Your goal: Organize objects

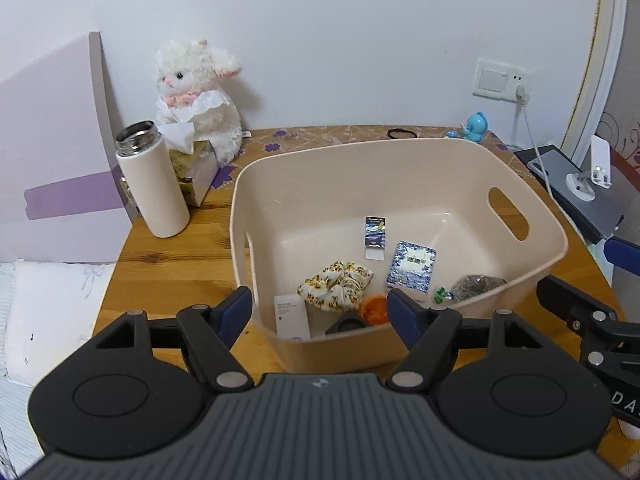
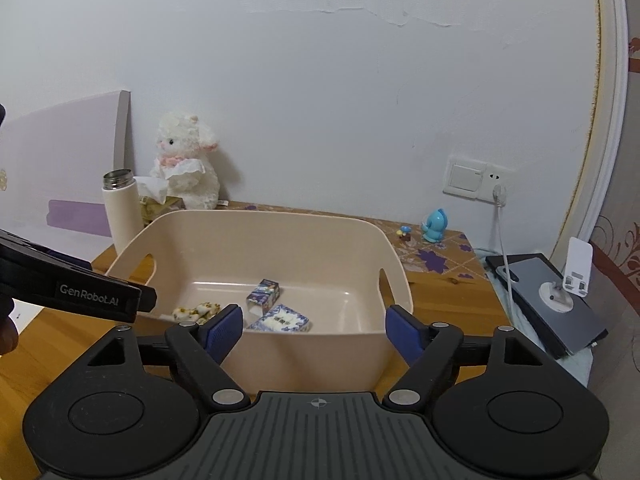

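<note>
Bin (image 1: 400, 344) of small items just beyond both grippers' spread, empty fingers (image 1: 238, 312).

- Lit evenly and softly, indoor and slightly cool, with no harsh hotspots.
- Soft shadow to the right of the plush lamb (image 1: 198, 96) on the wall (image 1: 340, 32), hinting at light from the left.
- Faint sheen on the inner floor of the beige basket (image 1: 448, 216) and on the steel rim of the bottle (image 1: 135, 138).
- Strongly bowed by fisheye toward the edges; dark vignette in the corners.
- Sharp at centre, mildly soft and noisy overall.
</note>
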A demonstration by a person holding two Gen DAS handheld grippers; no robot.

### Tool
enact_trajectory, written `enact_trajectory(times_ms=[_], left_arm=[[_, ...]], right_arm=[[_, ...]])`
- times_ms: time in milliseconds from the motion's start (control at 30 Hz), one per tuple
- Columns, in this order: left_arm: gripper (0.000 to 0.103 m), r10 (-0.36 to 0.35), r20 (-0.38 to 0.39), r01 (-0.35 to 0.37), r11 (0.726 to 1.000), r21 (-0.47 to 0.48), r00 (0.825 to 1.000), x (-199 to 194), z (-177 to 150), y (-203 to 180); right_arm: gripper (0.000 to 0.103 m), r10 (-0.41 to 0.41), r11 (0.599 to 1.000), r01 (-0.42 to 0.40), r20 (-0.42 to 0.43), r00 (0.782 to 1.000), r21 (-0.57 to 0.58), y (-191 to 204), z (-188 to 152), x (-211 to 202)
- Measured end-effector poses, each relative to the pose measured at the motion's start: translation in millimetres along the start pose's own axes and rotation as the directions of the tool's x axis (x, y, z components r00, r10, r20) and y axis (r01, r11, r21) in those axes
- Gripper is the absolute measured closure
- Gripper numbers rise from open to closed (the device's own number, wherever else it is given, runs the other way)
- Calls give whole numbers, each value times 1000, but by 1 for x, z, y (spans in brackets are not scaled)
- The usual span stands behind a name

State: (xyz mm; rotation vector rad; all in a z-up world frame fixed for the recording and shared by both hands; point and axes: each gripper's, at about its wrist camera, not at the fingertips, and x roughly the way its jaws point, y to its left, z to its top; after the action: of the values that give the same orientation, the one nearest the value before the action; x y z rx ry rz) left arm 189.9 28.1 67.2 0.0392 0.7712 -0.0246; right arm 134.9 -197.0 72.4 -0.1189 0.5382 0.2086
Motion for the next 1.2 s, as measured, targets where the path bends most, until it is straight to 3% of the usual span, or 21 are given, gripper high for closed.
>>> enact_trajectory(times_ms=[233,500,733,1067,1200], left_arm=[[27,-7,14,7,1000,16,1000,-33,-17,0],[27,-30,3,30,999,-32,1000,-67,-43,5],[19,-72,-15,71,996,-47,997,-95,-67,5],[13,-24,19,24,1000,2,1000,-126,-99,-2],[13,-66,9,66,998,-16,998,-136,-112,0]], right_arm=[[23,0,1000,0,9,1000,-7,4,-10,-34],[23,-1,1000,1,-5,1000,-3,3,-25,-71],[15,-7,1000,7,9,1000,10,1,-39,-101],[7,3,1000,-4,14,1000,31,4,-60,-129],[7,-5,1000,5,4,1000,14,8,-67,-136]])
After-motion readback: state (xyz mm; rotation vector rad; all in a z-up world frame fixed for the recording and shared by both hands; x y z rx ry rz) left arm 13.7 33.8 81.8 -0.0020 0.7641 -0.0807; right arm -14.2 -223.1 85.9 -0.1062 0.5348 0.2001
